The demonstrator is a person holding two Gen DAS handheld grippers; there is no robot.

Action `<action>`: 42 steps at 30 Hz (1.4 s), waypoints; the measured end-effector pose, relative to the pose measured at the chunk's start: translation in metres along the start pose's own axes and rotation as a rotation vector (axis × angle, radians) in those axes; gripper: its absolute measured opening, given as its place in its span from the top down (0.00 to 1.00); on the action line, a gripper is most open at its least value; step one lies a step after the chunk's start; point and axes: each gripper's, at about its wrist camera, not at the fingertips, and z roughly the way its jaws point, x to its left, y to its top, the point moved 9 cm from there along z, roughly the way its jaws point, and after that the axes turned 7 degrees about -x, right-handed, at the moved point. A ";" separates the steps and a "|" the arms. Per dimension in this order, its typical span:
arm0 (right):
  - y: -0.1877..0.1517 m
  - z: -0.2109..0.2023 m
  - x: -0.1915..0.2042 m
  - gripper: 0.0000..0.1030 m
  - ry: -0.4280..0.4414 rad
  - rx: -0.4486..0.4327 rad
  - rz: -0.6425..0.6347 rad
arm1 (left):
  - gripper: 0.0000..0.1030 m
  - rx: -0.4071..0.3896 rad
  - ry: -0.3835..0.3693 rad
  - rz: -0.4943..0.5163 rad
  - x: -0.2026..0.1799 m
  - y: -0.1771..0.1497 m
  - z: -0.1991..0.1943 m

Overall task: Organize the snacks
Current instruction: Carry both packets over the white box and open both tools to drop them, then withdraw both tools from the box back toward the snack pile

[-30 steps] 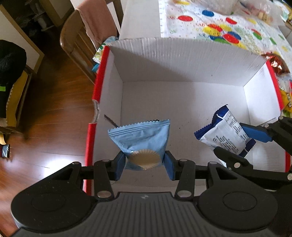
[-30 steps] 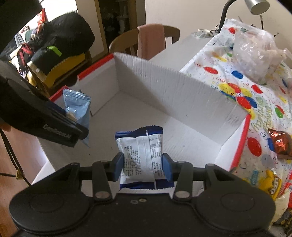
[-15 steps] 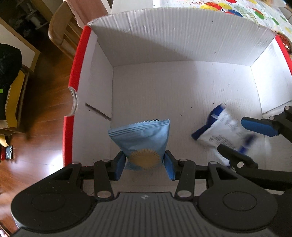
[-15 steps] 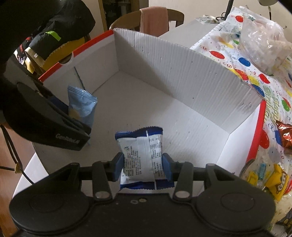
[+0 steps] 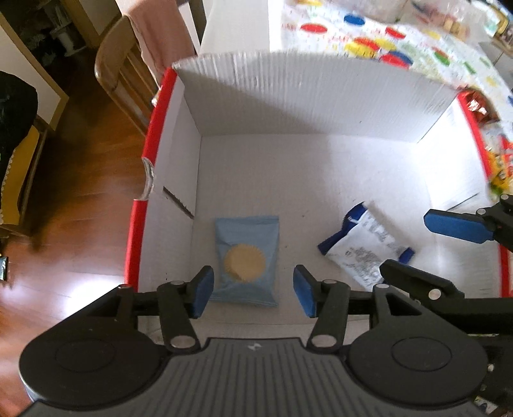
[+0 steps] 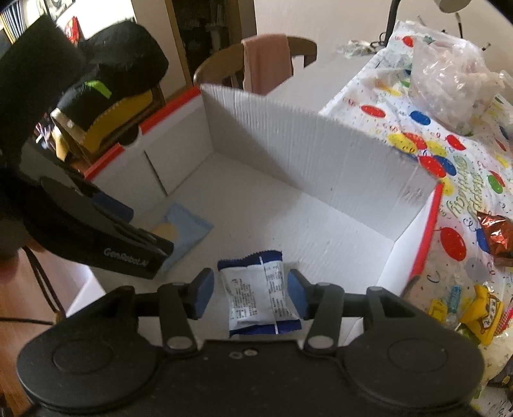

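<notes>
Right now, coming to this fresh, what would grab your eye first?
The big white box with red edges, holding just two packets on its floor: a light blue snack packet near the left wall and a blue-and-white packet to its right. Each lies between open pads, left gripper and right gripper, both having just been opening.

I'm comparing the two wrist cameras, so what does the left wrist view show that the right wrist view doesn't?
Only the left wrist view shows the wooden floor beside the box.

Only the right wrist view shows the clear plastic bag, the lamp and the yellow snacks on the tablecloth.

Both show the white box with the light blue packet and the white-and-blue packet lying on its floor, both grippers, left and right, with jaws just opened, and the chair.
</notes>
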 end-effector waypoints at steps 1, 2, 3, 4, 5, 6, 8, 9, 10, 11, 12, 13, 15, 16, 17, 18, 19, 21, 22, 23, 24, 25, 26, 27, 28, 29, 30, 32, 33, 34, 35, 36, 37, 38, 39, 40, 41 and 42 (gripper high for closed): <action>0.002 -0.005 -0.001 0.50 0.003 -0.012 0.007 | 0.48 -0.018 -0.008 -0.006 -0.001 0.001 -0.005; 0.003 -0.008 -0.002 0.50 0.005 -0.020 0.016 | 0.48 -0.033 -0.012 -0.011 -0.001 0.001 -0.009; 0.005 -0.012 -0.004 0.50 0.005 -0.024 0.027 | 0.48 -0.047 -0.014 -0.014 -0.001 0.001 -0.014; 0.006 -0.017 -0.005 0.50 0.006 -0.033 0.038 | 0.48 -0.063 -0.018 -0.017 -0.002 0.001 -0.019; 0.007 -0.022 -0.005 0.50 0.009 -0.045 0.046 | 0.48 -0.083 -0.025 -0.019 -0.004 0.002 -0.026; 0.008 -0.028 -0.006 0.50 0.010 -0.057 0.051 | 0.48 -0.096 -0.030 -0.021 -0.007 0.003 -0.029; 0.011 -0.038 -0.008 0.49 0.011 -0.080 0.062 | 0.48 -0.133 -0.045 -0.022 -0.013 0.004 -0.042; 0.012 -0.044 -0.010 0.49 0.011 -0.091 0.070 | 0.48 -0.151 -0.052 -0.021 -0.015 0.005 -0.048; 0.012 -0.050 -0.013 0.49 0.012 -0.103 0.081 | 0.48 -0.169 -0.058 -0.022 -0.018 0.006 -0.054; 0.013 -0.057 -0.015 0.48 0.017 -0.116 0.092 | 0.48 -0.188 -0.068 -0.024 -0.021 0.006 -0.061; 0.014 -0.063 -0.017 0.48 0.019 -0.129 0.102 | 0.48 -0.204 -0.075 -0.026 -0.024 0.007 -0.066; 0.014 -0.070 -0.020 0.48 0.019 -0.142 0.111 | 0.46 -0.221 -0.082 -0.029 -0.027 0.007 -0.072; 0.013 -0.082 -0.026 0.47 0.021 -0.164 0.130 | 0.42 -0.254 -0.098 -0.032 -0.034 0.009 -0.083; 0.013 -0.088 -0.029 0.46 0.021 -0.176 0.138 | 0.41 -0.272 -0.104 -0.029 -0.038 0.009 -0.088; 0.012 -0.093 -0.031 0.45 0.018 -0.185 0.144 | 0.41 -0.289 -0.109 -0.027 -0.043 0.009 -0.093; 0.010 -0.099 -0.035 0.44 0.013 -0.196 0.153 | 0.41 -0.304 -0.117 -0.022 -0.048 0.008 -0.098; 0.009 -0.104 -0.038 0.43 0.011 -0.202 0.166 | 0.41 -0.317 -0.120 -0.020 -0.052 0.007 -0.102; 0.008 -0.114 -0.044 0.41 0.010 -0.220 0.185 | 0.41 -0.343 -0.125 -0.014 -0.061 0.007 -0.110; 0.006 -0.121 -0.048 0.38 0.005 -0.234 0.190 | 0.40 -0.356 -0.128 -0.012 -0.065 0.007 -0.113; 0.005 -0.127 -0.050 0.36 -0.001 -0.245 0.196 | 0.39 -0.369 -0.130 -0.010 -0.070 0.007 -0.116; 0.004 -0.132 -0.054 0.35 -0.004 -0.255 0.204 | 0.36 -0.383 -0.132 -0.007 -0.074 0.006 -0.120; 0.002 -0.136 -0.058 0.34 -0.005 -0.261 0.214 | 0.35 -0.398 -0.134 -0.004 -0.078 0.007 -0.122; -0.001 -0.140 -0.062 0.31 -0.007 -0.266 0.226 | 0.35 -0.410 -0.135 -0.002 -0.084 0.007 -0.125; -0.003 -0.144 -0.067 0.29 -0.012 -0.270 0.237 | 0.35 -0.420 -0.138 0.000 -0.089 0.008 -0.127; -0.006 -0.148 -0.072 0.27 -0.016 -0.276 0.245 | 0.35 -0.429 -0.143 0.002 -0.094 0.008 -0.129; -0.009 -0.152 -0.076 0.26 -0.020 -0.281 0.252 | 0.35 -0.436 -0.152 0.005 -0.101 0.009 -0.130; -0.012 -0.156 -0.080 0.25 -0.026 -0.285 0.259 | 0.34 -0.442 -0.161 0.009 -0.108 0.009 -0.131; -0.018 -0.163 -0.088 0.19 -0.035 -0.295 0.264 | 0.30 -0.456 -0.170 0.018 -0.120 0.009 -0.133; -0.021 -0.167 -0.092 0.18 -0.041 -0.300 0.265 | 0.28 -0.465 -0.174 0.022 -0.127 0.009 -0.134; -0.024 -0.171 -0.096 0.17 -0.045 -0.304 0.266 | 0.27 -0.471 -0.178 0.025 -0.133 0.008 -0.135; -0.028 -0.174 -0.100 0.14 -0.048 -0.308 0.267 | 0.27 -0.477 -0.185 0.031 -0.139 0.008 -0.135; -0.031 -0.178 -0.104 0.13 -0.053 -0.310 0.268 | 0.26 -0.480 -0.191 0.036 -0.146 0.007 -0.136; -0.035 -0.181 -0.110 0.12 -0.061 -0.312 0.270 | 0.25 -0.483 -0.198 0.042 -0.153 0.006 -0.136; -0.038 -0.184 -0.115 0.10 -0.072 -0.315 0.274 | 0.23 -0.486 -0.204 0.044 -0.158 0.006 -0.136; -0.042 -0.187 -0.121 0.08 -0.082 -0.317 0.278 | 0.21 -0.490 -0.210 0.044 -0.164 0.004 -0.136; -0.046 -0.191 -0.127 0.05 -0.092 -0.322 0.281 | 0.20 -0.493 -0.214 0.043 -0.170 0.003 -0.136; -0.050 -0.195 -0.134 0.03 -0.106 -0.326 0.284 | 0.20 -0.493 -0.217 0.042 -0.176 0.002 -0.135; -0.055 -0.198 -0.141 0.02 -0.116 -0.327 0.284 | 0.19 -0.491 -0.222 0.041 -0.182 0.002 -0.133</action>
